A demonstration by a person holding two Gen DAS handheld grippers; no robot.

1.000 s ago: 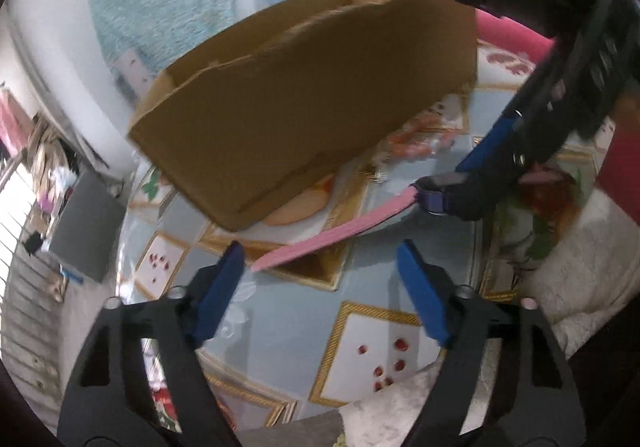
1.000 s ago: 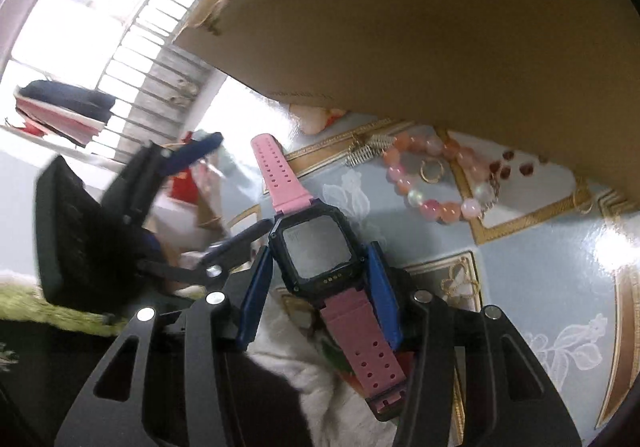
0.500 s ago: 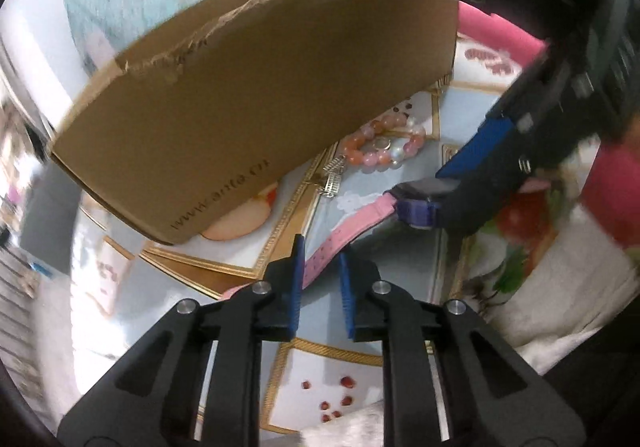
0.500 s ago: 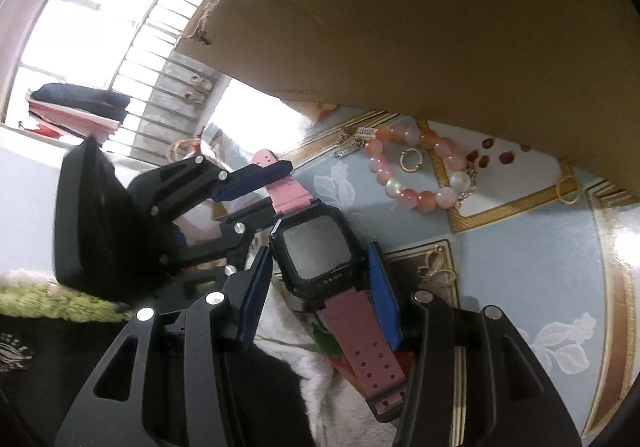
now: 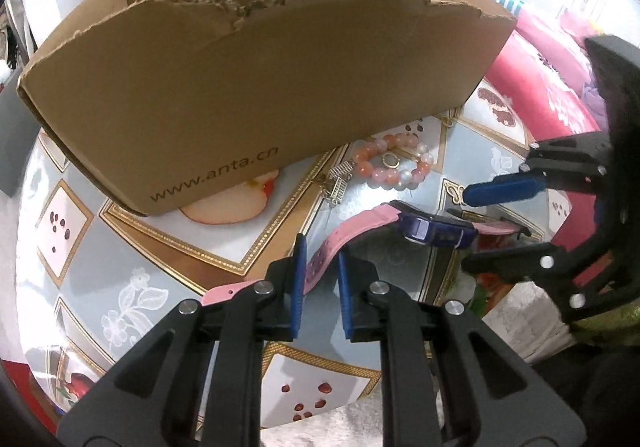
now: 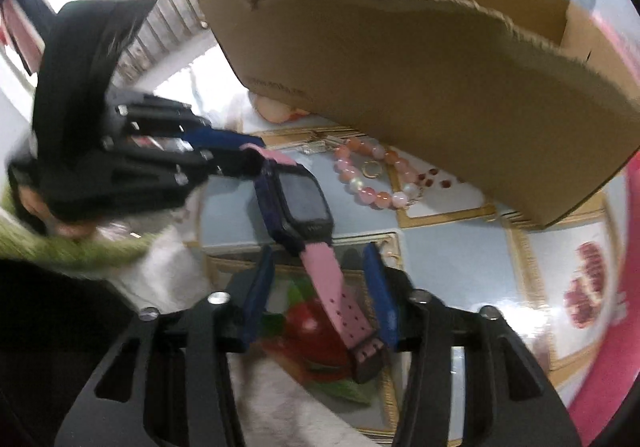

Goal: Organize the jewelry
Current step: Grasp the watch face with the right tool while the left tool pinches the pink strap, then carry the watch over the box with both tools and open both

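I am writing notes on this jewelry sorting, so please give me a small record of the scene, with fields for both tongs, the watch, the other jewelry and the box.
left tongs: shut on one pink strap of the watch
right tongs: closing; the other strap lies between them, pads not pressing
watch: dark case, pink straps, spans between both tongs
bead bracelet: on the table beside the cardboard box, gold ring inside its loop
cardboard box: open top, torn near edge, contents not visible
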